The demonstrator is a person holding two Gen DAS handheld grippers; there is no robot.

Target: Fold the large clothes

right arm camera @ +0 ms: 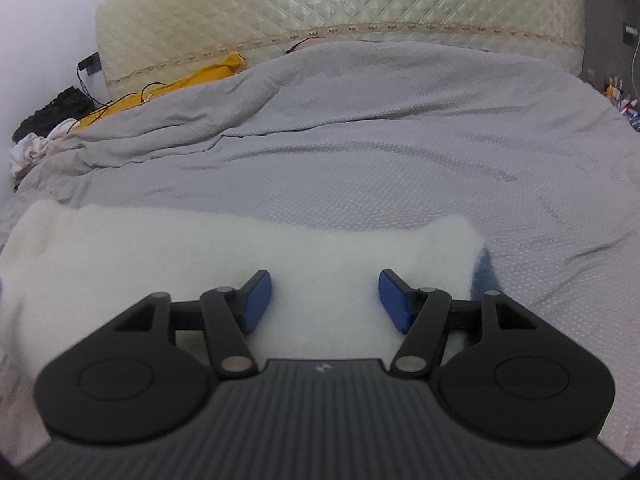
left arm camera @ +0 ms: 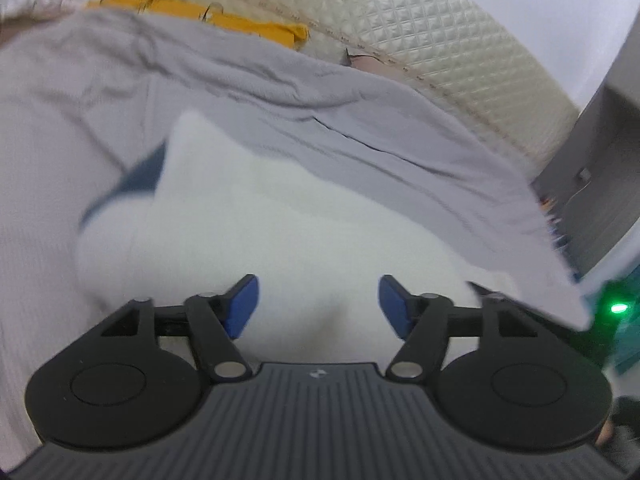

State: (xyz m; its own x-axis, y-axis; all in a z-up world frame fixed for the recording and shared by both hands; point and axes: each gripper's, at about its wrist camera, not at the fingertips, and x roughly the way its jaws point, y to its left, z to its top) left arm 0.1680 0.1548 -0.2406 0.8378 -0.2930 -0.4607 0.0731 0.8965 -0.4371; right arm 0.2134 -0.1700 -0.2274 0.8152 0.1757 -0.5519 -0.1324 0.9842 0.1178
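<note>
One white fleecy garment (right arm camera: 224, 248) lies spread on the grey bedspread (right arm camera: 400, 152), toward the bed's near edge, with a dark blue part (right arm camera: 485, 276) showing at one end. In my left view the same white garment (left arm camera: 280, 216) is blurred, its blue part (left arm camera: 136, 178) poking out on the far side.

My left claw (left arm camera: 319, 306) hangs over the white cloth, blue pads (left arm camera: 243, 304) well apart, nothing pinched between them. My right claw (right arm camera: 325, 300) likewise sits over the garment, pads (right arm camera: 258, 300) spread, gripping nothing; whether the tips touch the fleece I cannot tell.

Beyond the bedspread, at the head of the bed, a cream quilted headboard (right arm camera: 320, 4). Yellow cloth (right arm camera: 200, 80) with a thin dark cable lies along the far left corner, beside a crumpled white item (right arm camera: 30, 148) and something black (right arm camera: 52, 114).
</note>
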